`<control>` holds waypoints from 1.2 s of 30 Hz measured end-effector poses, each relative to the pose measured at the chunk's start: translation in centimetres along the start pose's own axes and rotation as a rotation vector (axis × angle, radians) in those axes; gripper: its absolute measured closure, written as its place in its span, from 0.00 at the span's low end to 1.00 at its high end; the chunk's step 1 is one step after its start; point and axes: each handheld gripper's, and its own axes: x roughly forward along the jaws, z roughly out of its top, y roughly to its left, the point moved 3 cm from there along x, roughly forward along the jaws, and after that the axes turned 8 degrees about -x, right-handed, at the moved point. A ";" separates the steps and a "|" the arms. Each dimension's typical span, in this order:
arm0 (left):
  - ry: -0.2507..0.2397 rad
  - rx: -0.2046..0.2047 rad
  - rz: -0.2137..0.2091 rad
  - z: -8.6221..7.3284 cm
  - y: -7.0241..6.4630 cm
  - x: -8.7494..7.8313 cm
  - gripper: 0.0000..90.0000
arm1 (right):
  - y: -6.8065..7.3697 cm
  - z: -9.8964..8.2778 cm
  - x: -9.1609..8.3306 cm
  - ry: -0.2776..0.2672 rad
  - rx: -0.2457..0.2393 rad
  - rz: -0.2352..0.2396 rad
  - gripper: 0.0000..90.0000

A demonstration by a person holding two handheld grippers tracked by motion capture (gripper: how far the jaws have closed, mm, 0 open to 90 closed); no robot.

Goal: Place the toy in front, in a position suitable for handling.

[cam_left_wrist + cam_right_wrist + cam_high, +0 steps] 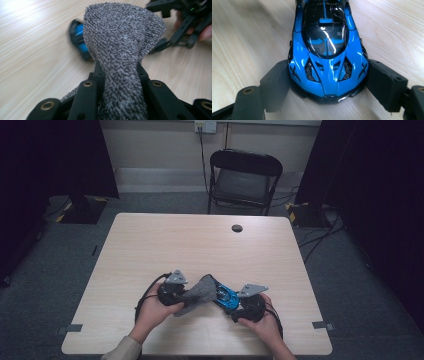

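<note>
Toy car [327, 52], one: blue with black roof and glass, standing on its wheels on the table [165, 245] near the person's edge, between the two grippers. In the high view its far end is covered by the cloth; in the left gripper view a blurred blue corner of it shows beside the cloth.

Cloth [120, 47], one: grey, looped terry weave, bunched into a raised fold that stands up from the jaws and hangs over the car's end.

Left gripper [176, 296], one: jaws pressed together on the cloth, a narrow neck of fabric pinched between them and the rest fanning out above. Held in the person's left hand [152, 312].

Right gripper [328, 82], one: jaws spread wide, one pad against each flank of the car's nose, clamping it. Held in the right hand [260, 325].

Containers: none seen.

Table: one, light wood grain, with one round dark cable hole [237, 228] near its far edge, well apart from the work.

Surroundings: one black folding chair [244, 180] beyond the table; cables [320, 237] on the grey floor; dark curtains at both sides.
</note>
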 end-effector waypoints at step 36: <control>0.076 0.064 -0.054 3.3 -3.5 7.1 0.80 | 0.0 0.0 0.0 0.000 0.003 -0.005 0.26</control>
